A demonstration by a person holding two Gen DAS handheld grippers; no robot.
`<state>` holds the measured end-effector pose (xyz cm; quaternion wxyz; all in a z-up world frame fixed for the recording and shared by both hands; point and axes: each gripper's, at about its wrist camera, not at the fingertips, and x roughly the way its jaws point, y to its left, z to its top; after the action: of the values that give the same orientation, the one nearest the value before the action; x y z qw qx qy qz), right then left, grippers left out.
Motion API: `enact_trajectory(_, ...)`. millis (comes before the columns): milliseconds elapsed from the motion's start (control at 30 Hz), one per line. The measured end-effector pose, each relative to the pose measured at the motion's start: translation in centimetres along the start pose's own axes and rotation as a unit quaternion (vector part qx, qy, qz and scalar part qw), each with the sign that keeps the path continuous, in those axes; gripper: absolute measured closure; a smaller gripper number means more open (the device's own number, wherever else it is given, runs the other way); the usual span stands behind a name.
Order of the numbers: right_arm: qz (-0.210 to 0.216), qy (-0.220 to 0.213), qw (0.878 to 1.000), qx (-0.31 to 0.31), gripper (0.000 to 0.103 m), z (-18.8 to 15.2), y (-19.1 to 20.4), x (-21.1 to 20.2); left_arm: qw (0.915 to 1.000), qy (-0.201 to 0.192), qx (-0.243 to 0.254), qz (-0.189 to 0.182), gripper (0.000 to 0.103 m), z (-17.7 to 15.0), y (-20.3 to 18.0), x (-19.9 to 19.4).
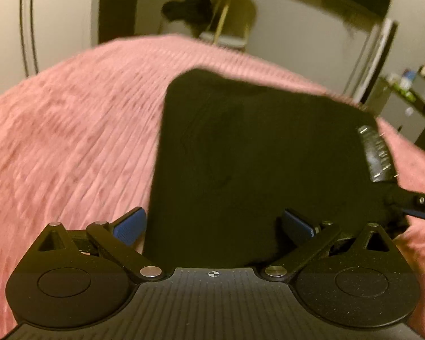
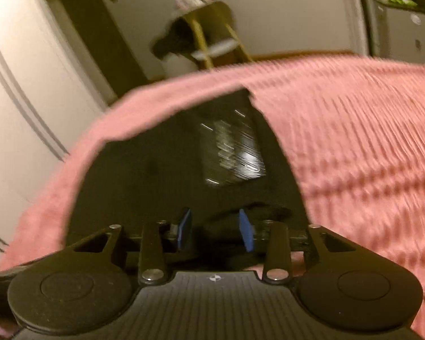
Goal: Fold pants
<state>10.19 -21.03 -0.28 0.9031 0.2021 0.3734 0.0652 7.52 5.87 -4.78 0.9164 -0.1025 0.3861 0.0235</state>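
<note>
Two grippers, both over black pants [image 1: 255, 153] folded into a compact block on a pink ribbed bedspread [image 1: 70, 130].

Left wrist view: our left gripper [image 1: 214, 226] has its jaws spread wide, released, nothing between the blue pads [image 1: 129, 226]. The near edge of the pants lies between the fingers; we cannot tell whether either pad touches the cloth. At the far right edge of this view we see part of the right gripper [image 1: 423, 204], at the pants' near right corner. A shiny label panel [image 1: 378, 154] sits at the right side of the folded block.

Right wrist view: our right gripper [image 2: 216, 229] has its jaws part-closed, a gap between the pads. A dark fold of fabric lies near the right pad; whether it is pinched we cannot tell. Frame is motion-blurred. The label shows ahead as streaked glints.

Beyond the pants the bedspread runs to the bed's far edge. Farther off: a wooden stool [image 2: 215, 34] with a dark garment [image 1: 189, 7] draped over one side, against a pale wall. To the far right, a shelf [image 1: 410, 90] with small items, too blurred to name.
</note>
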Motion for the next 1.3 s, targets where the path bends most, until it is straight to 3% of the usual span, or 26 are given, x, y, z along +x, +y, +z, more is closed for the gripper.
enact_trajectory(33, -0.002, -0.003, 1.000, 0.004, 0.084, -0.4, -0.6, 0.4, 0.9999, 0.007, -0.012, -0.004, 0.000, -0.2, 0.4, 0.3)
enact_trajectory(200, -0.007, -0.026, 0.999, -0.024, 0.081, -1.2, 0.1, -0.8, 0.9998, 0.005, -0.014, 0.015, 0.000, -0.6, 0.4, -0.1)
enact_trajectory(233, -0.012, -0.025, 0.999, -0.032, 0.076, -1.2, 0.4, -1.0, 0.9996, -0.003, -0.002, 0.029, 0.000, -0.8, 0.0, -0.6)
enact_trajectory(333, -0.039, 0.002, 0.998, -0.050, 0.042, -3.2, 1.0, -1.1, 0.9972, -0.022, 0.021, 0.068, 0.000, -1.6, -1.2, -2.4)
enact_trajectory(400, -0.056, 0.026, 0.995, -0.073, 0.043, -4.8, 1.3, -1.0, 0.9956, -0.031, 0.027, 0.084, 0.000, -2.4, -1.9, -3.9)
enact_trajectory(500, -0.078, 0.034, 0.991, -0.107, 0.032, -5.9, 2.6, -1.7, 0.9953, 0.008, 0.037, 0.089, 0.000, -3.4, -2.7, -4.9)
enact_trajectory(567, -0.075, 0.017, 0.991, -0.113, 0.008, -5.9, 3.5, -2.6, 0.9951, 0.039, 0.040, 0.082, 0.000, -4.1, -3.0, -5.1)
enact_trajectory(600, -0.067, 0.007, 0.991, -0.118, 0.005, -6.0, 3.8, -3.1, 0.9948, 0.050, 0.040, 0.079, 0.000, -4.3, -3.0, -5.2)
enact_trajectory(800, -0.078, 0.007, 0.987, -0.140, 0.004, -7.3, 4.6, -3.9, 0.9931, 0.058, 0.047, 0.091, 0.000, -4.8, -3.4, -6.2)
enact_trajectory(1300, -0.080, -0.007, 0.981, -0.179, 0.004, -7.4, 5.5, -3.3, 0.9926, 0.085, 0.044, 0.075, 0.000, -5.0, -3.4, -4.4)
